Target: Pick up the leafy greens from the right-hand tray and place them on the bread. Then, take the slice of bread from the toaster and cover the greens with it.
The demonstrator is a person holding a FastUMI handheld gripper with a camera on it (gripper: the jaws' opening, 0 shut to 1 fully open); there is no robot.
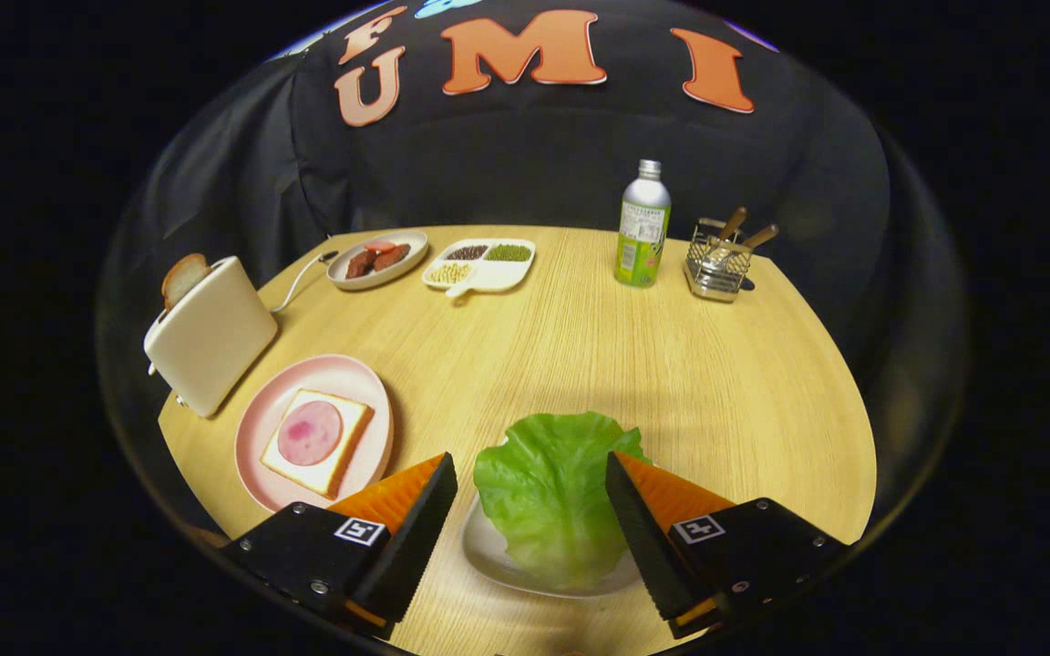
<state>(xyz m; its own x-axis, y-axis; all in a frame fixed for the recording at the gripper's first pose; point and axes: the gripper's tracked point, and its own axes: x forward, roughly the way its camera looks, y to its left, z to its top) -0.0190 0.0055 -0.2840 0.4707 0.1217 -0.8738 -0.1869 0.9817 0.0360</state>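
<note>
A green lettuce leaf [550, 492] lies on a small clear tray [488, 554] right between my fingers. My gripper [531, 469] is open, one finger on each side of the leaf, with a gap showing on the left side. To the left, a pink plate [256, 435] holds a bread slice [354, 437] topped with a round of ham [309, 433]. Beyond the plate stands a cream toaster [211, 339] with a second slice of bread [182, 276] poking out of its slot.
At the back of the round wooden table [725, 383] sit a dish of sausage pieces [376, 259], a divided white dish of beans [481, 264], a green-labelled bottle [643, 228] and a wire holder with utensils [718, 261]. The toaster's cord [299, 278] runs backwards.
</note>
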